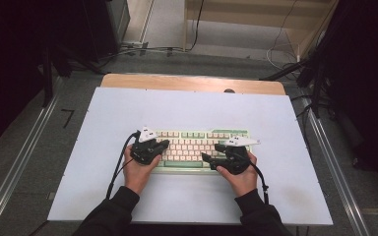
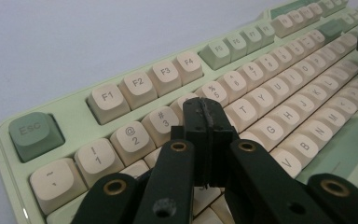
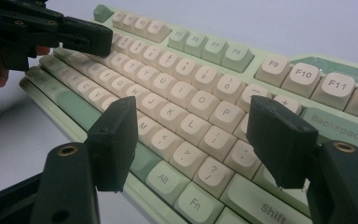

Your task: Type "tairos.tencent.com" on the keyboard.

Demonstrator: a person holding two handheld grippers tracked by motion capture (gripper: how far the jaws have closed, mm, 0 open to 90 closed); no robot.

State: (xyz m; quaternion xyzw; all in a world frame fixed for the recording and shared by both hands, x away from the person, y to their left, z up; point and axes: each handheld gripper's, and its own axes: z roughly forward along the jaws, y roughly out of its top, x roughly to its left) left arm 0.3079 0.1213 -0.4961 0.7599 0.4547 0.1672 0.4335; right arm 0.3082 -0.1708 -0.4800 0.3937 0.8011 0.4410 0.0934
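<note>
1. One pale green mechanical keyboard with cream and green keycaps (image 1: pixel 197 147) lies flat near the middle of the white-topped desk (image 1: pixel 103 196), its long side facing the person. This placement puts both ends within reach of the two hands.
2. Two hand-held black grippers are in use. The left gripper (image 1: pixel 163 143) hangs over the left end of the keyboard; the right gripper (image 1: pixel 211 152) hangs over the right end.
3. Left gripper: the fingers (image 2: pixel 204 122) are pressed together with nothing between them. Their joined tip sits above the number row, near the 4 key (image 2: pixel 186 103). Closed fingers form a single narrow point, which is judged suitable for pressing one keycap without touching its neighbours. Whether the tip touches a key cannot be told.
4. Right gripper (image 3: pixel 198 140): the fingers stand wide apart, empty, straddling the letter keys around K and L. No key is touched in the right gripper view; this hand is judged to be waiting.
5. Count: one keyboard, one desk, two grippers, two hands, one dark sleeve on each forearm.
6. One cable trails from each gripper toward the person.
</note>
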